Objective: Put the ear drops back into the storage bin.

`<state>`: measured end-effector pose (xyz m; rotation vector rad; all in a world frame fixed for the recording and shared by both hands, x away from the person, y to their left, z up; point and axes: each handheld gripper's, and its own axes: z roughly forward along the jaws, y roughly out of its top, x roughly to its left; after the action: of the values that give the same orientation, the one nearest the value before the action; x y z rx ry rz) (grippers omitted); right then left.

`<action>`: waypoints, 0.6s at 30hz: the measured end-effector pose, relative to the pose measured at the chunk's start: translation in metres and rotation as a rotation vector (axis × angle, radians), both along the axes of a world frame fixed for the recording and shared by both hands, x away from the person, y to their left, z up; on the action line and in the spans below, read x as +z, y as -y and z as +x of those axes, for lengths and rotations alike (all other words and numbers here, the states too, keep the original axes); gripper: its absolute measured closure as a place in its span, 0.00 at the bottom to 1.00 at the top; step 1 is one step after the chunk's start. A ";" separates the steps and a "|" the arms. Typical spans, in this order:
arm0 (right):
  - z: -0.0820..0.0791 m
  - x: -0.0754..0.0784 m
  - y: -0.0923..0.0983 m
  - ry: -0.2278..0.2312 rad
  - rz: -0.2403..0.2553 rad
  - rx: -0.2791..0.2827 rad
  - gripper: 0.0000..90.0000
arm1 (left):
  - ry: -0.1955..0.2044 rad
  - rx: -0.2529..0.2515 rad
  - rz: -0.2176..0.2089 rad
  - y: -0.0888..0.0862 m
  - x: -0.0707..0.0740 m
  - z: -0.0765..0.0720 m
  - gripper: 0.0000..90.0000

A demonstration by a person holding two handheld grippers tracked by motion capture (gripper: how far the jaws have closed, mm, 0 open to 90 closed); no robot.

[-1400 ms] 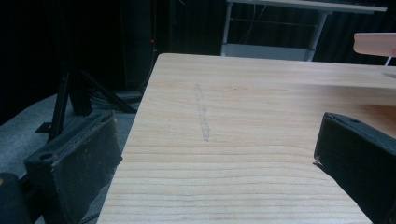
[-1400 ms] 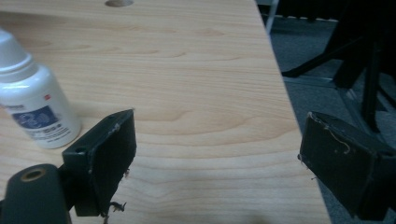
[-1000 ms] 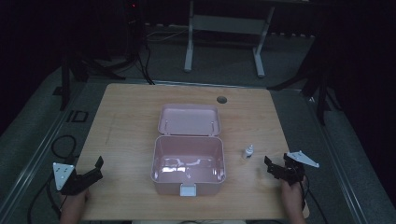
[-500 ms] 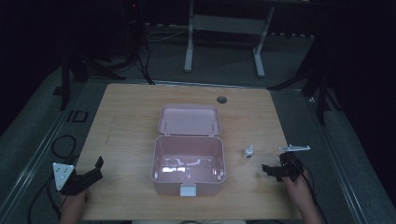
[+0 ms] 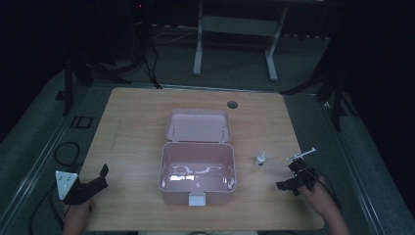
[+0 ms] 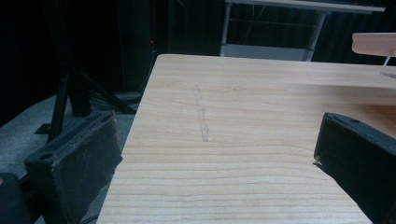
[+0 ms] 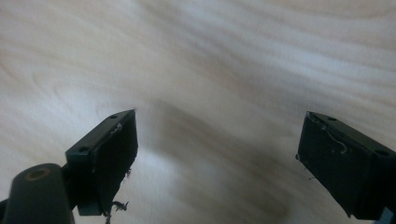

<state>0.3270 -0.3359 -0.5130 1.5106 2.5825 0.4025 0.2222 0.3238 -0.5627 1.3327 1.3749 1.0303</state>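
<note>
Both claws wide, empty — right claw (image 5: 289,177) nearing small bottle (image 5: 260,159) at its 11 o'clock; likely next: grasp, drop into open pink box (image 5: 197,169); left claw (image 5: 97,182) idle on counter (image 5: 137,122).

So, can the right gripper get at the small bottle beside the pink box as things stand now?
Probably yes. The right gripper is open and holds nothing, and the small bottle stands upright on bare table between it and the pink box, with nothing lying in between.

dim room, a wooden table (image 5: 137,127) at centre, grey floor (image 5: 235,73) and a white frame (image 5: 235,24) at top.
</note>
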 end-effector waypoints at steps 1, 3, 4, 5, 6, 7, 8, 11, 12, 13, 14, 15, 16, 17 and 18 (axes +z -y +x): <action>0.000 0.000 0.000 -0.018 -0.018 0.011 0.13 | 0.000 0.001 0.000 0.000 0.000 0.000 0.01; 0.000 0.001 -0.001 -0.059 -0.046 0.037 0.14 | -0.001 0.000 0.000 0.000 0.000 0.000 0.01; 0.000 0.001 -0.002 -0.076 -0.056 0.047 0.14 | -0.001 0.001 0.000 0.000 0.000 0.000 0.01; 0.000 0.001 -0.002 -0.076 -0.056 0.047 0.14 | -0.001 0.001 0.000 0.000 0.000 0.000 0.01; 0.001 0.001 -0.004 -0.126 -0.105 0.075 0.14 | -0.002 0.001 0.002 0.000 0.000 0.000 0.01; 0.001 0.001 -0.004 -0.126 -0.105 0.075 0.14 | -0.002 0.001 0.002 0.000 0.000 0.000 0.01; 0.002 0.003 -0.005 -0.148 -0.121 0.083 0.14 | 0.000 0.001 0.002 0.000 0.000 0.000 0.01; 0.004 0.006 -0.006 -0.200 -0.144 0.104 0.14 | 0.000 0.001 0.000 0.000 0.000 0.000 0.01; 0.004 0.006 -0.007 -0.223 -0.154 0.114 0.14 | 0.000 0.001 0.000 0.000 0.000 0.000 0.01; 0.004 0.006 -0.007 -0.241 -0.164 0.119 0.14 | 0.000 0.001 0.000 0.000 0.000 0.000 0.01; 0.004 0.006 -0.008 -0.264 -0.178 0.129 0.14 | 0.000 0.001 -0.001 0.000 0.000 0.000 0.01; 0.004 0.006 -0.009 -0.278 -0.193 0.138 0.14 | 0.000 0.001 -0.001 0.000 0.000 0.000 0.01; 0.004 0.005 -0.010 -0.300 -0.204 0.150 0.14 | 0.000 0.001 -0.001 0.000 0.000 0.000 0.01; 0.004 0.005 -0.011 -0.321 -0.212 0.166 0.13 | 0.000 0.000 -0.001 0.000 0.000 0.000 0.01; 0.004 0.005 -0.012 -0.326 -0.217 0.172 0.13 | 0.001 0.000 -0.003 0.000 0.000 0.000 0.01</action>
<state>0.3310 -0.3242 -0.5081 1.3831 2.8972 -0.1201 0.2223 0.3239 -0.5627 1.3304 1.3753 1.0287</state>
